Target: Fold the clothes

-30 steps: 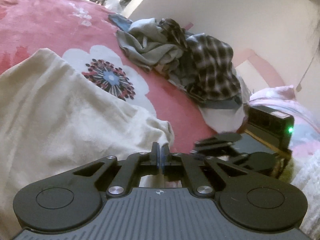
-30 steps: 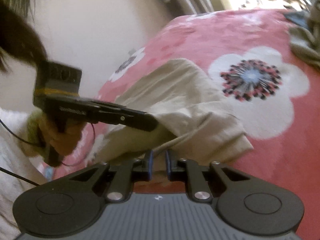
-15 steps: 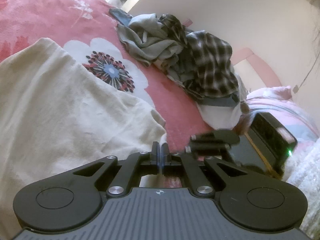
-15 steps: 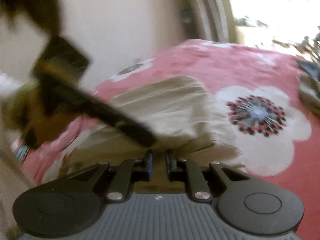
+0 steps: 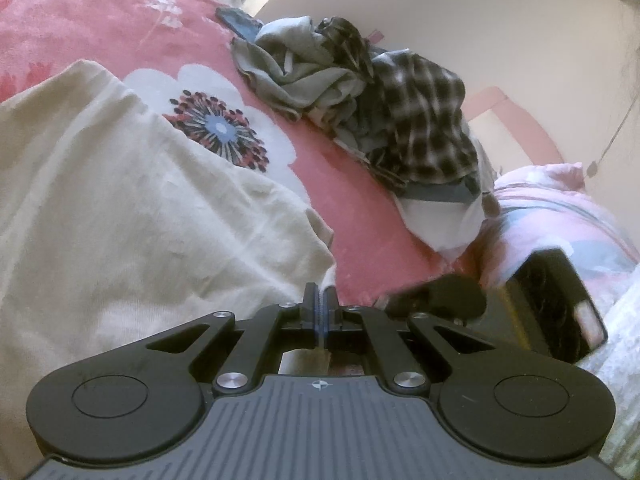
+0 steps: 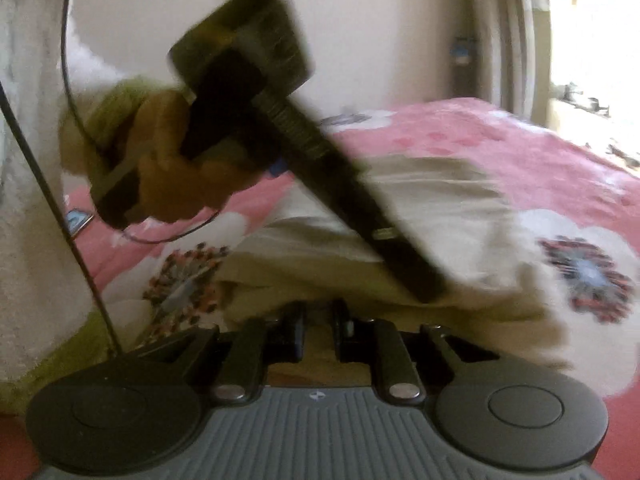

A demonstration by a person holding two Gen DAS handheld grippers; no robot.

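On the bed: a pink bedspread (image 5: 352,208) with big white flowers carries everything.
Cream garment: the cream garment (image 5: 132,220) lies spread over the near part of the bed, partly covering one white flower; in the right wrist view it (image 6: 440,208) shows a fold along its near edge.
Left tongs: the left tongs (image 5: 320,300) are closed, pinching a corner of the cream garment's edge between the fingers, low at the near edge of the bed.
Right tongs: the right tongs (image 6: 318,320) stand with a narrow gap between the fingers, cream cloth lying in that gap; the picture is blurred, so whether the pads press on the cloth I cannot tell.
Left tool seen from the right: the left tongs (image 6: 434,292) reach down slantwise onto the cream garment, held by a hand (image 6: 172,168) with a yellow-green cuff.
Right tool seen from the left: the dark body of the right tongs (image 5: 436,296) sits just beside the left fingers, blurred.
Clothes pile: a heap of clothes (image 5: 360,112), grey cloth and a dark checked shirt on top, lies toward the far edge of the bed, well apart from the cream garment.
Pillow: a pink pillow (image 5: 560,208) lies at the bed's right-hand end, near the heap.
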